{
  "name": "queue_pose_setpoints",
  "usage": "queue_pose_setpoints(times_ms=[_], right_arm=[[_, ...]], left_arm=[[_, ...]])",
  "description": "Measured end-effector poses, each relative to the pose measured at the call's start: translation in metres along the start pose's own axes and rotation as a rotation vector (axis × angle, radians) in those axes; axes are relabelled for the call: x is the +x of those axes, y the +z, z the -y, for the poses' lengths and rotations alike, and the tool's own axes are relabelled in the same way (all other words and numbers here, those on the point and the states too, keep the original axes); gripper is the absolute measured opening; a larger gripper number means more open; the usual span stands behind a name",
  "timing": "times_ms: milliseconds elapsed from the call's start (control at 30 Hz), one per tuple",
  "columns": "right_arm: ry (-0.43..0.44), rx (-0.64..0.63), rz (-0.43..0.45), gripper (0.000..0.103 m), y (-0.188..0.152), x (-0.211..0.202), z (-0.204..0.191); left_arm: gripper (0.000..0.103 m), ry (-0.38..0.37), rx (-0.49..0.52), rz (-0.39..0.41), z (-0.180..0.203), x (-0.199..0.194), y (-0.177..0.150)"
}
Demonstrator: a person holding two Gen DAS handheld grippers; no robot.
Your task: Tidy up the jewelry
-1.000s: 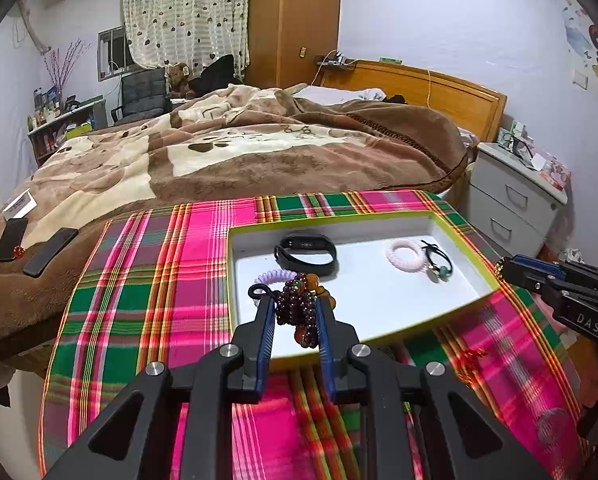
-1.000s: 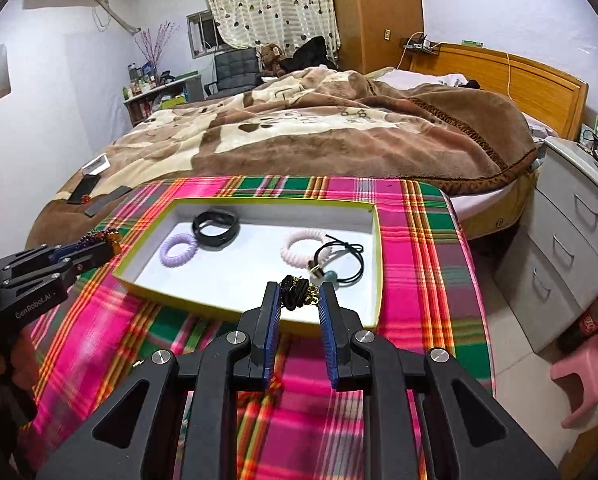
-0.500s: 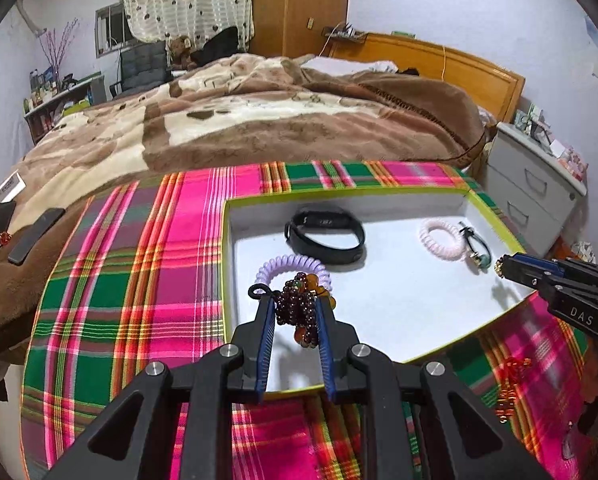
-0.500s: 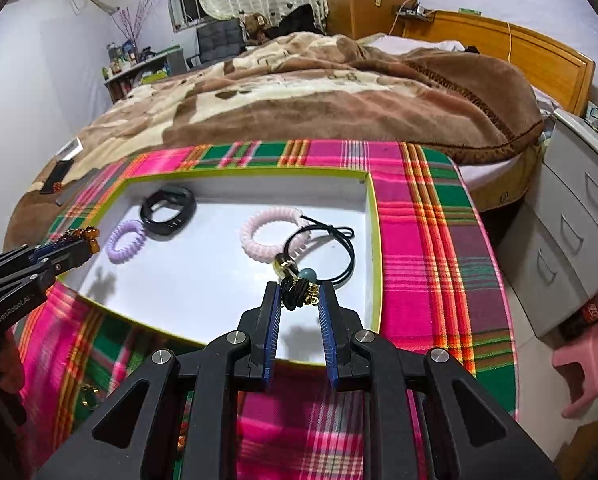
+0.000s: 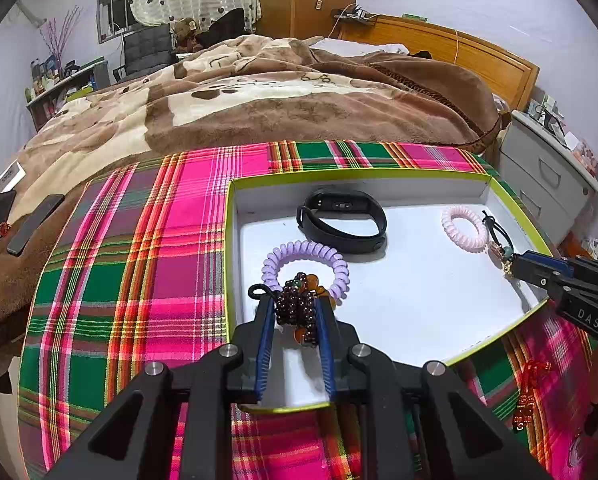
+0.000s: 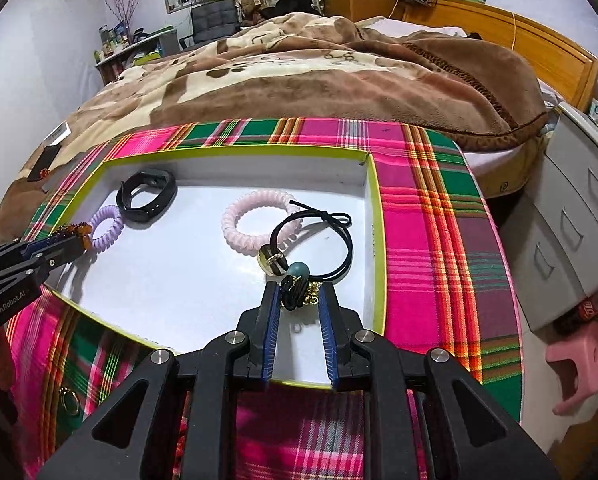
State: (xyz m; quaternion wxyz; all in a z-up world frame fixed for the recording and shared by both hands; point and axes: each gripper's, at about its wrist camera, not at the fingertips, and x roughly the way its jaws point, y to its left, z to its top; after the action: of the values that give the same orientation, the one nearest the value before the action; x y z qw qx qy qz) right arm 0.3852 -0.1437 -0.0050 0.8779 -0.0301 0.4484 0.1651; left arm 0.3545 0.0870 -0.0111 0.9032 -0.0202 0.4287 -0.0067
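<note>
A white tray with a lime rim (image 5: 227, 240) (image 6: 380, 248) lies on the plaid cloth. My left gripper (image 5: 295, 305) is shut on a dark red bead bracelet (image 5: 297, 310) with orange beads, low over the tray's near left part, just in front of a purple coil tie (image 5: 305, 266). My right gripper (image 6: 299, 294) is shut on a small black-and-gold piece (image 6: 297, 295) over the near right part. It is close to a black elastic tie with a teal bead (image 6: 313, 240). A pink coil tie (image 6: 259, 226) and a black wristband (image 5: 341, 220) also lie inside.
A red tassel charm (image 5: 531, 392) and a gold ring (image 6: 70, 400) lie on the plaid cloth (image 5: 139, 280) in front of the tray. Behind is a bed with a brown blanket (image 5: 279, 96) and two phones (image 5: 15, 224). At the right stand a grey nightstand (image 6: 579, 220) and a pink stool (image 6: 575, 364).
Both grippers have come forward and down over the tray, each keeping its piece. The tray now fills more of both views.
</note>
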Motion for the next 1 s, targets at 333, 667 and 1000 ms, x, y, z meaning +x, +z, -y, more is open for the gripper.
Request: queue_pose_setpoints(times_ms=[333,667,1000], right_arm=[[0.013,0.009,0.029,0.034,-0.002,-0.013,0.000],[0.041,0.009,0.104,0.035,-0.013,-0.059,-0.008],[0.065,0.011,0.210,0.035,-0.059,-0.126,-0.023]], left_arm=[[0.021,-0.028,-0.017,0.035,-0.003,-0.013,-0.002],[0.021,-0.039,-0.028,0.094,-0.003,-0.056,-0.018],[0.021,-0.055,-0.030,0.193,0.012,-0.130,-0.063]])
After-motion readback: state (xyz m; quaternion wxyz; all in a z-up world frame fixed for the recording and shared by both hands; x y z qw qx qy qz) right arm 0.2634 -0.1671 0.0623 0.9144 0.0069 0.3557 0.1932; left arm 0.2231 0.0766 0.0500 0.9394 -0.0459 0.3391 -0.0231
